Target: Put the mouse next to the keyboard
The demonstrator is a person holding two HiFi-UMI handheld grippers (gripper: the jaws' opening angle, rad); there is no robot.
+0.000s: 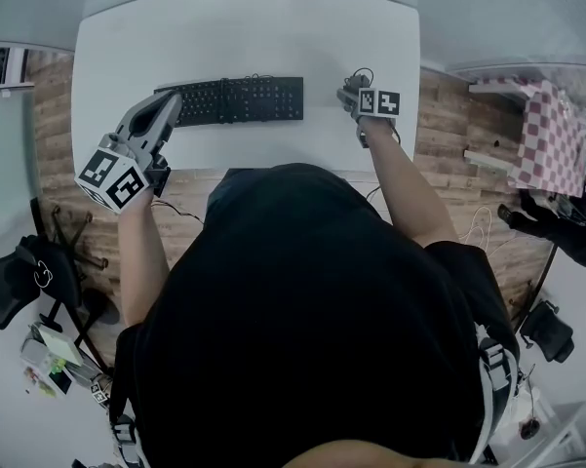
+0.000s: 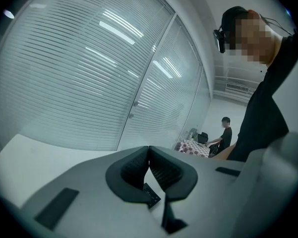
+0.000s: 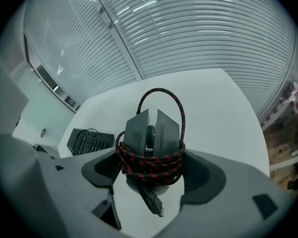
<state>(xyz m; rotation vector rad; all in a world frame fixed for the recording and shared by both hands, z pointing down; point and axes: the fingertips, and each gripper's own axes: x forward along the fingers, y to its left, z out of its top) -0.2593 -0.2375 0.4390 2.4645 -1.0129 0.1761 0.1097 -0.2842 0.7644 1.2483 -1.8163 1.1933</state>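
Note:
A black keyboard (image 1: 236, 99) lies across the middle of the white table (image 1: 244, 37). The dark mouse (image 3: 151, 130), bound in its red-and-black braided cable (image 3: 149, 161), sits between the jaws of my right gripper (image 3: 151, 157), which is shut on it. In the head view my right gripper (image 1: 352, 88) is just right of the keyboard's right end, low over the table. My left gripper (image 1: 172, 100) hovers by the keyboard's left end. In the left gripper view my left gripper (image 2: 149, 150) is shut, its pads meeting with nothing between them.
A table with a red checked cloth (image 1: 549, 135) stands at the right on the wooden floor. A black office chair (image 1: 24, 276) is at the lower left. A glass wall with blinds (image 3: 188, 29) runs behind the table. A person (image 2: 225, 134) sits far off.

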